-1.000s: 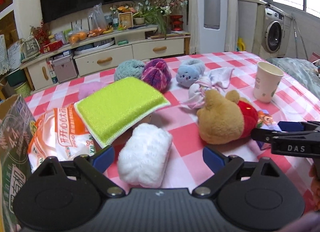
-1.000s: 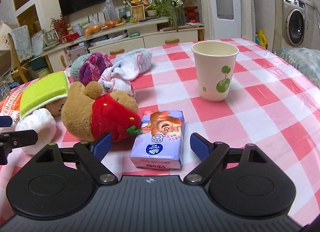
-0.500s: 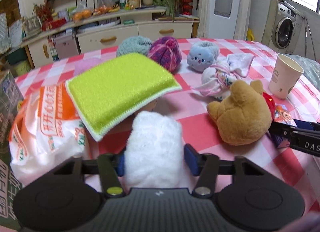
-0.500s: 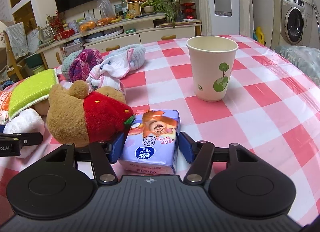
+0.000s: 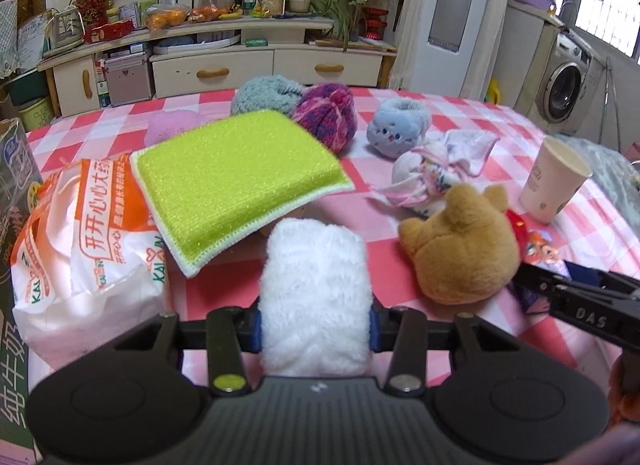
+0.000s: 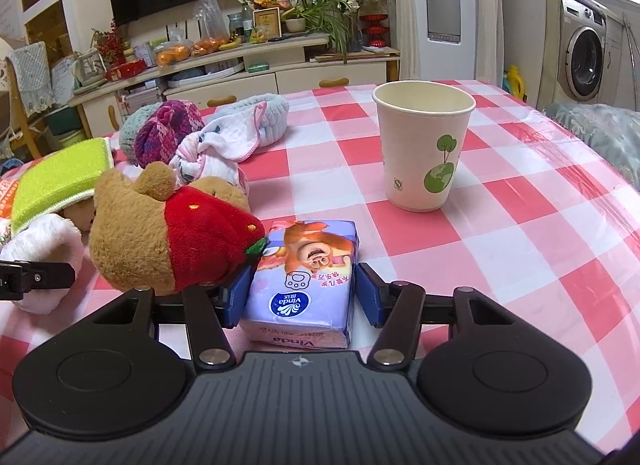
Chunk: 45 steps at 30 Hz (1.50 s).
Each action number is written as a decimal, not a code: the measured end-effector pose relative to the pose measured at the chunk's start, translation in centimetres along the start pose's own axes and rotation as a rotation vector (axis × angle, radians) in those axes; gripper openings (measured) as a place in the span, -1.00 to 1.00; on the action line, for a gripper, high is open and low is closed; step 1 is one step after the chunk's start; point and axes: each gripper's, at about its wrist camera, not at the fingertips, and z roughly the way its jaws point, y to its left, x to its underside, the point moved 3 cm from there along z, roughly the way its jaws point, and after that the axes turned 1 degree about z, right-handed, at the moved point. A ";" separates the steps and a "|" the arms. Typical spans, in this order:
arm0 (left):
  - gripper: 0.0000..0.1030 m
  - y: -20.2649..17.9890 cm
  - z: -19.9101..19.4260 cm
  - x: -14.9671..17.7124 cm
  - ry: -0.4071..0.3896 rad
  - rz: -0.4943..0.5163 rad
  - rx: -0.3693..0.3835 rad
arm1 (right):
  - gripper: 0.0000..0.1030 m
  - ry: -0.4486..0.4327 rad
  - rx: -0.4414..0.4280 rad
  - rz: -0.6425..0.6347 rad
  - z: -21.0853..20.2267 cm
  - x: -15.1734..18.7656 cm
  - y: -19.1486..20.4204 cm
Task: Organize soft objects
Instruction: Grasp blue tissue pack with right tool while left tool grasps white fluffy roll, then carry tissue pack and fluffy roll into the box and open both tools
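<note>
A white fluffy roll (image 5: 314, 273) lies on the pink checked tablecloth (image 5: 400, 257), and my left gripper (image 5: 315, 329) is shut on its near end, blue pads pressed into the fur. In the right wrist view a purple tissue pack (image 6: 304, 273) sits between the jaws of my right gripper (image 6: 300, 297). Those jaws are closing, and the pads meet the pack's sides. A brown bear plush (image 6: 160, 237) in a red strawberry hood lies right beside the pack's left edge. A lime-green sponge (image 5: 236, 177) rests tilted just beyond the white roll.
An orange-and-white bag (image 5: 80, 257) and a carton (image 5: 12, 193) stand at the left. Yarn balls (image 5: 324, 117), a blue plush (image 5: 400, 129) and a knotted white cloth (image 5: 436, 169) lie farther back. A paper cup (image 6: 420, 153) stands beyond the tissue pack.
Both grippers went from wide open to closed: the left on the white roll, the right on the tissue pack. The left view rolled slightly and sits closer to the roll.
</note>
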 end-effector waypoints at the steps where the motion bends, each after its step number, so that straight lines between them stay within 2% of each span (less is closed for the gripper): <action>1: -0.16 -0.1 -0.3 0.0 -0.006 -0.001 0.010 | 0.34 -0.007 0.002 0.001 -0.1 0.0 0.0; 9: -0.16 0.1 -2.4 -0.1 -0.057 -0.016 0.067 | 0.34 -0.098 0.005 0.002 -1.4 -0.5 0.7; 15: -0.16 0.9 -4.0 -0.3 -0.101 -0.035 0.085 | 0.34 -0.127 -0.046 0.019 -2.0 -0.8 1.6; 26: -0.16 3.2 -6.3 -0.5 -0.158 -0.082 0.091 | 0.34 -0.184 -0.119 -0.038 -3.5 -1.6 4.7; 45: -0.16 8.1 -9.9 -1.2 -0.258 -0.191 0.070 | 0.34 -0.228 -0.233 -0.154 -5.3 -3.2 10.4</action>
